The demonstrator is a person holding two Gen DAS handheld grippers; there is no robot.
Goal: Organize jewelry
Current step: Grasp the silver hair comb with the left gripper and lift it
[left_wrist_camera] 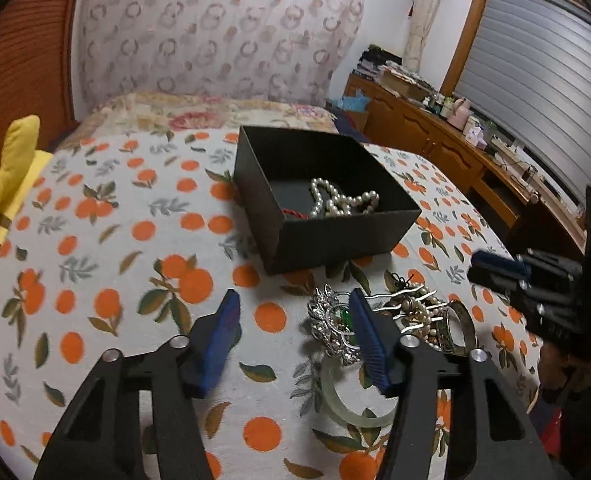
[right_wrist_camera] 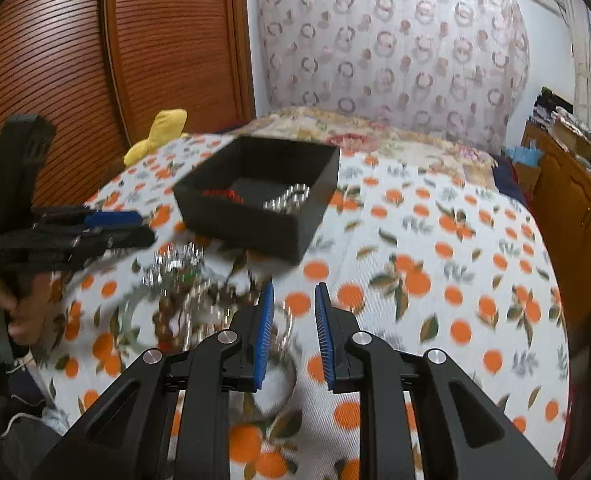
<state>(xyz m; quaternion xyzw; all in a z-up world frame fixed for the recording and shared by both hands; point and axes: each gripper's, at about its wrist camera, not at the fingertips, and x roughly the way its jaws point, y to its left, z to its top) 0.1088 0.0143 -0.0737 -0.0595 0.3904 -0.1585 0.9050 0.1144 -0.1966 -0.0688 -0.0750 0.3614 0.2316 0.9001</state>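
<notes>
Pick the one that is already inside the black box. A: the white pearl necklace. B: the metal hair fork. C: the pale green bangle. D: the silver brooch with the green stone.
A: the pearl necklace lies on the floor of the black box, while the other pieces sit on the cloth in front of it.

Soft indoor light, fisheye-bent edges, motion blur (right wrist view especially)

Orange-print bedspread (left_wrist_camera: 107,240), black box (left_wrist_camera: 335,236), jewelry pile (left_wrist_camera: 391,320), jade bangle (left_wrist_camera: 335,404) on it
</notes>
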